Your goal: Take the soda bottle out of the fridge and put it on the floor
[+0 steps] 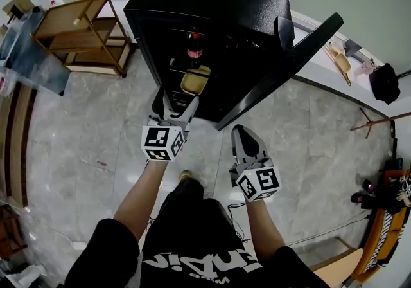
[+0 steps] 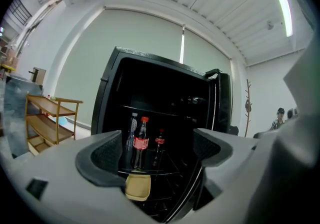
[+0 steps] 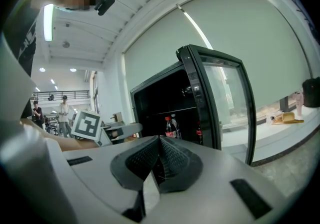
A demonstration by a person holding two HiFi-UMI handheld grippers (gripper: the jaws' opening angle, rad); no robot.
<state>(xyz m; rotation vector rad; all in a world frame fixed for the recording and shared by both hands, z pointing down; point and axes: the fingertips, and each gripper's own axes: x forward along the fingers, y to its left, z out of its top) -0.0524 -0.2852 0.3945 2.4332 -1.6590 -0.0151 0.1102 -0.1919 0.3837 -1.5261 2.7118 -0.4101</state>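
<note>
Wooden shelf cart (image 1: 82,31) far left, upright. Black bag (image 1: 384,82) far right; tan scoop (image 1: 340,60) near it. Two people (image 3: 63,113) distant.

The right hand-held gripper (image 3: 160,160) fills 6 o'clock, its jaws pressed together with nothing between them. Past them, at centre, stands the black fridge (image 3: 150,93), its glass door (image 3: 225,108) open toward 3 o'clock. A red-labelled soda bottle (image 3: 169,128) stands on a shelf inside, with a clear bottle (image 3: 175,124) just beside it. At 9 o'clock is the left hand-held gripper (image 3: 127,129) with its marker cube (image 3: 86,125).
</note>
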